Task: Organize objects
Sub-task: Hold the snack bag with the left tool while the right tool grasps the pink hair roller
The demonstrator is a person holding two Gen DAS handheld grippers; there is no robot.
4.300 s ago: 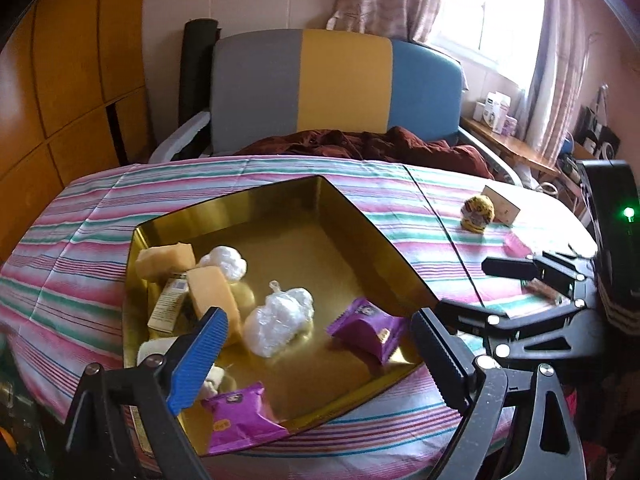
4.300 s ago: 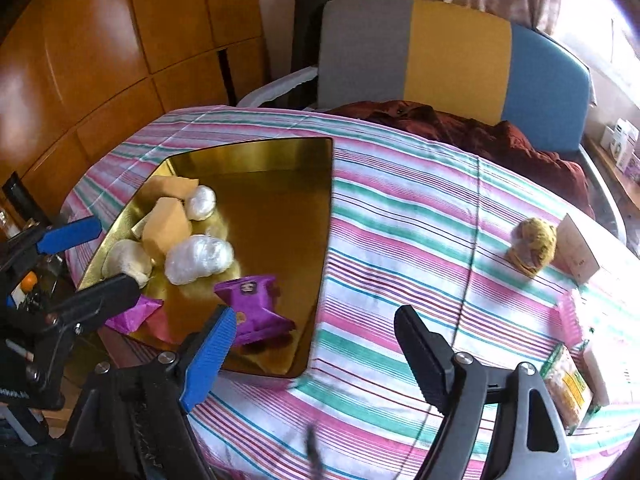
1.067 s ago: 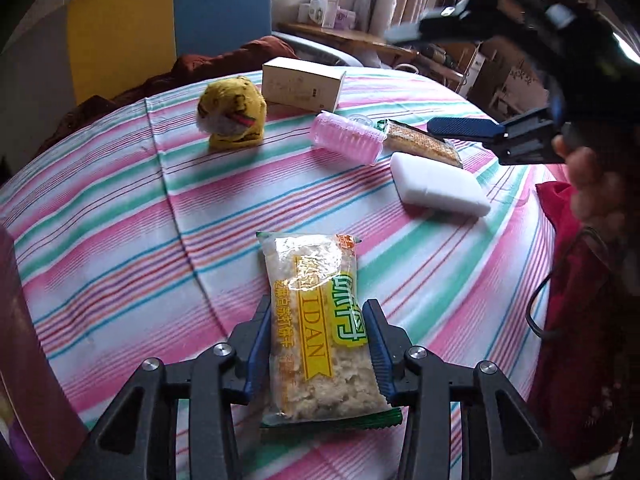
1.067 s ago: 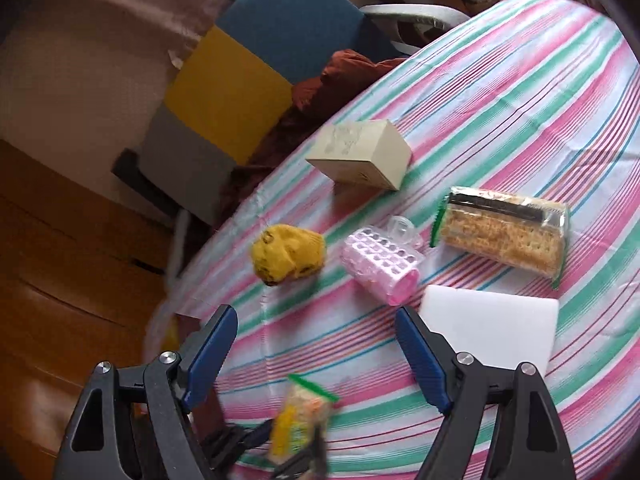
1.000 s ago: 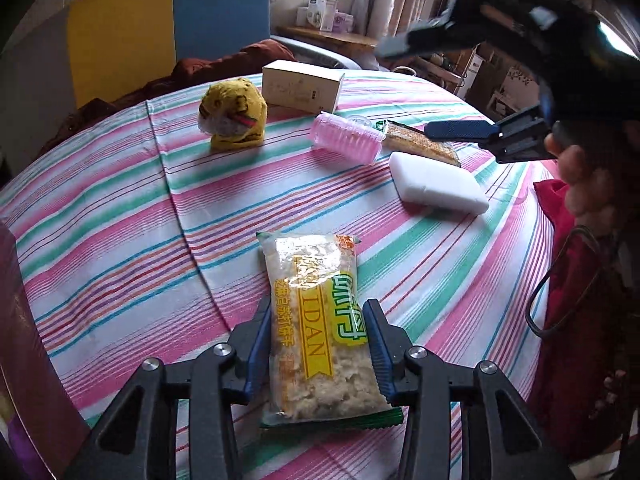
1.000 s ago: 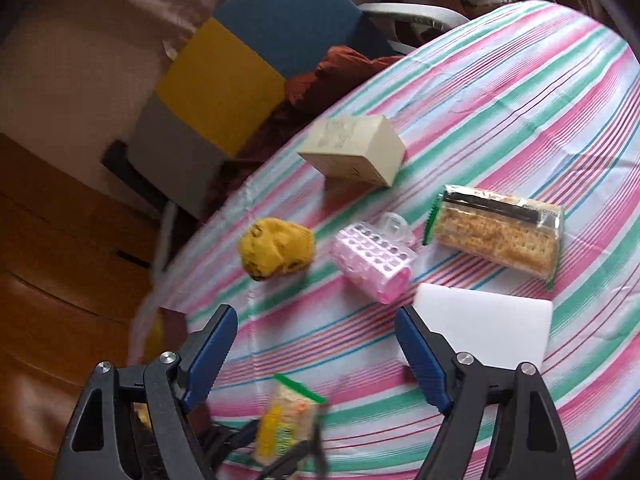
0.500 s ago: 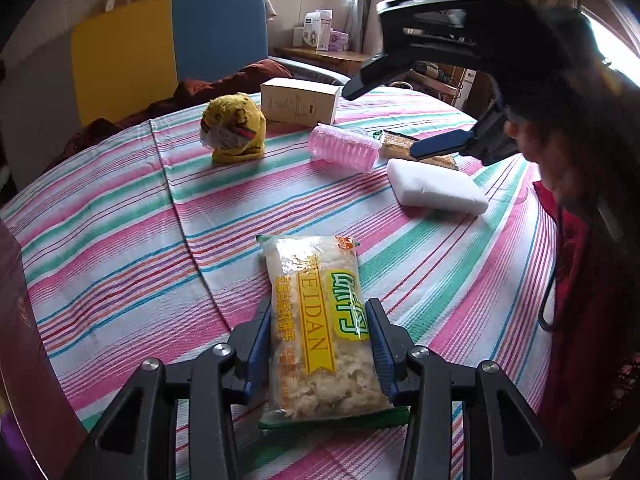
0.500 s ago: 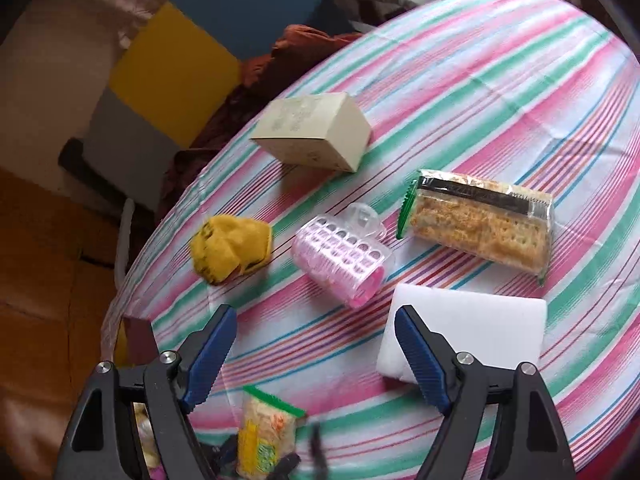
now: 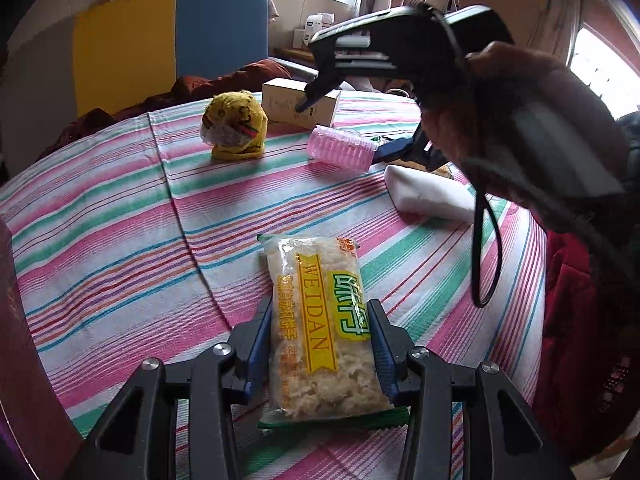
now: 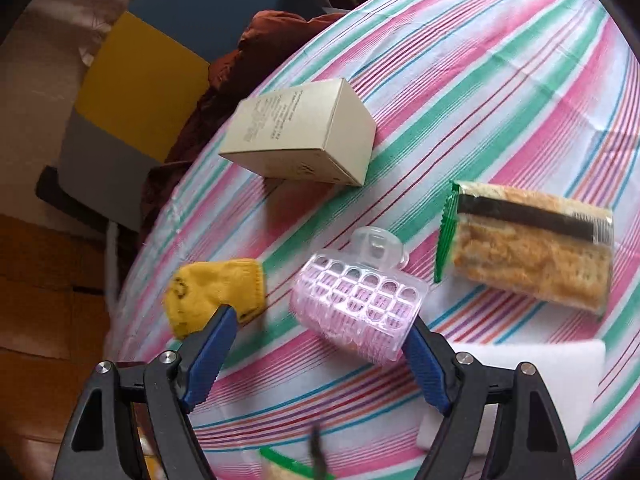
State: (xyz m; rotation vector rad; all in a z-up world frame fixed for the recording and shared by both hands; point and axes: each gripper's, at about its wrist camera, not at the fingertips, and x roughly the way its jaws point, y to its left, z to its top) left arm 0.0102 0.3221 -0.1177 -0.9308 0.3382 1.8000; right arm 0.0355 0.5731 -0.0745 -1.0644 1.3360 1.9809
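My left gripper (image 9: 320,320) is shut on a clear snack packet (image 9: 316,280) with yellow and green print, which lies lengthwise on the striped tablecloth (image 9: 120,240). My right gripper (image 10: 320,326) points down over a pink hair roller (image 10: 356,304) that lies between its blue pads. Its jaws are closing; the right pad is close to the roller's edge and the left pad stands apart from it. In the left wrist view a hand (image 9: 520,120) holds that gripper above the roller (image 9: 340,148).
Around the roller lie a yellow knitted toy (image 10: 216,292), a cream box (image 10: 300,140), a cracker packet (image 10: 528,252) and a white block (image 10: 532,376). A dark red tin edge (image 9: 12,340) is at the left. A chair (image 9: 160,40) stands behind the table.
My right gripper has come down over the table and now straddles the pink roller. My left gripper has stayed in place, still shut on the snack packet.
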